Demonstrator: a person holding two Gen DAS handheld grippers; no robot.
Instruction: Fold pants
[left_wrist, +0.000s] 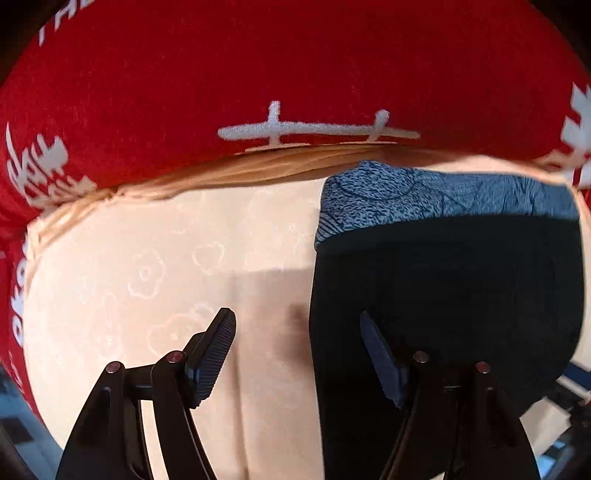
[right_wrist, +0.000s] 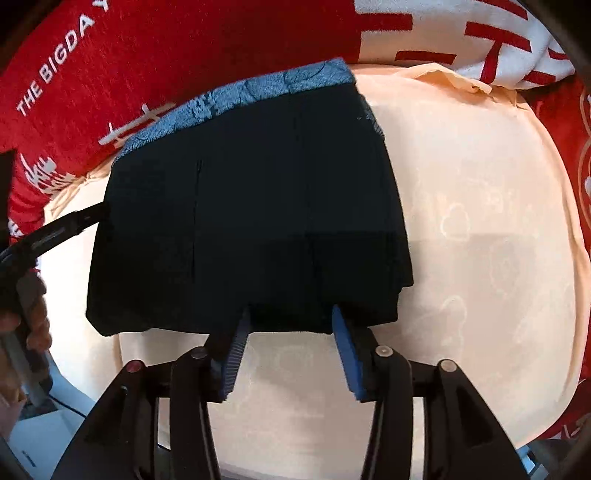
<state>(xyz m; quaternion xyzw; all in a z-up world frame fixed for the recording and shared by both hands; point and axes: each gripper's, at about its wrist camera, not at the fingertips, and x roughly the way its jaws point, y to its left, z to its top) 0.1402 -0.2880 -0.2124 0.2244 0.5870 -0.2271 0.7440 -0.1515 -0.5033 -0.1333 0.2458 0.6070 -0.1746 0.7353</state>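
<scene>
The black pants (right_wrist: 251, 214) lie folded into a compact block on the cream cloth, with a blue patterned waistband (right_wrist: 240, 96) along the far edge. They also show in the left wrist view (left_wrist: 443, 288), waistband (left_wrist: 443, 195) at the far side. My right gripper (right_wrist: 288, 321) is open, its fingertips at the near edge of the pants. My left gripper (left_wrist: 297, 325) is open, straddling the pants' left edge. Its finger shows in the right wrist view (right_wrist: 74, 221) at the pants' left side.
The cream flower-patterned cloth (right_wrist: 480, 240) covers the work surface and also shows in the left wrist view (left_wrist: 147, 277). A red blanket with white lettering (left_wrist: 258, 66) lies behind it, also seen in the right wrist view (right_wrist: 147, 55).
</scene>
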